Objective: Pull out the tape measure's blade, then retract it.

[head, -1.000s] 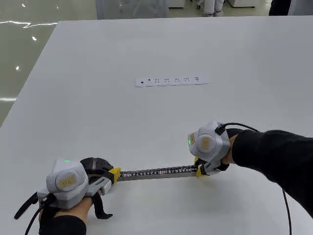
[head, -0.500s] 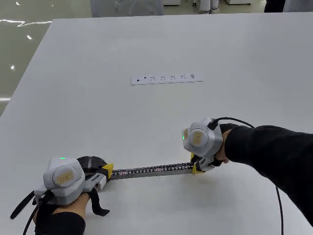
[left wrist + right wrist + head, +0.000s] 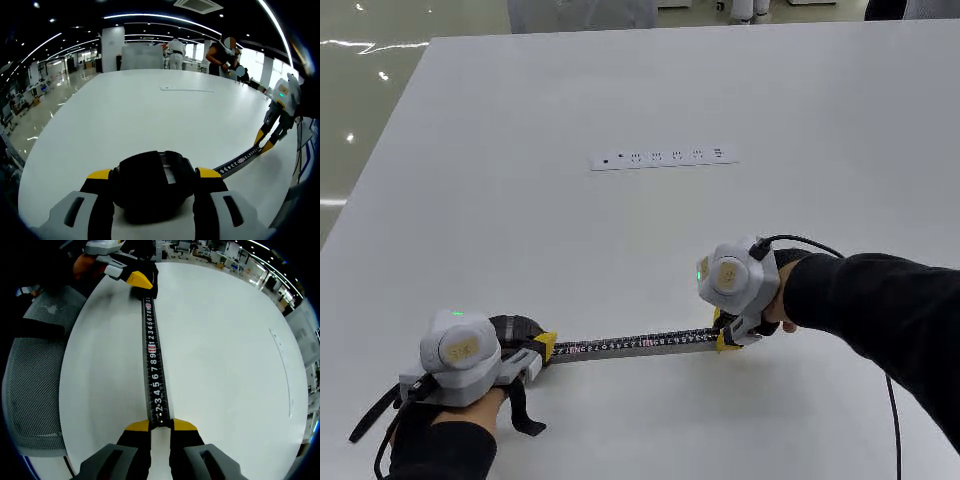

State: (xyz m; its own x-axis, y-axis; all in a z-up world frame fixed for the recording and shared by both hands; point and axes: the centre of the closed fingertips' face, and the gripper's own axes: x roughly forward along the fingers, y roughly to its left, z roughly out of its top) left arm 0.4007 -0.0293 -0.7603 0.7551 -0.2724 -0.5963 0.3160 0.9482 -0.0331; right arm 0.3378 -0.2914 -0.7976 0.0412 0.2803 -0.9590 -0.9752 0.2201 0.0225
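Holding nearly the same as half a second ago, showing no clear change in the drawn length of the blade or in the spacing of the claws. Gripping the tape measure's black case with the left claw, clenching it from both sides with yellow-tipped fingers and pressing it down on the white bench, toward the near left part. Pinching the free end of the blade with the right claw, closing both yellow tips on it just below the lowest numbers. Stretching the blade flat and straight along the bench between the two claws, printed face up, showing pale numerals on a dark face and a red mark partway along in the right gripper view. Trailing a black strap from the case toward the near edge. Reaching in from the right in a dark sleeve, with a thin cable running down past it. Leaving a white power strip lying well apart, farther up the bench. Catching a grey mesh chair beside the bench edge in the right gripper view, and people standing beyond the far end in the left gripper view.
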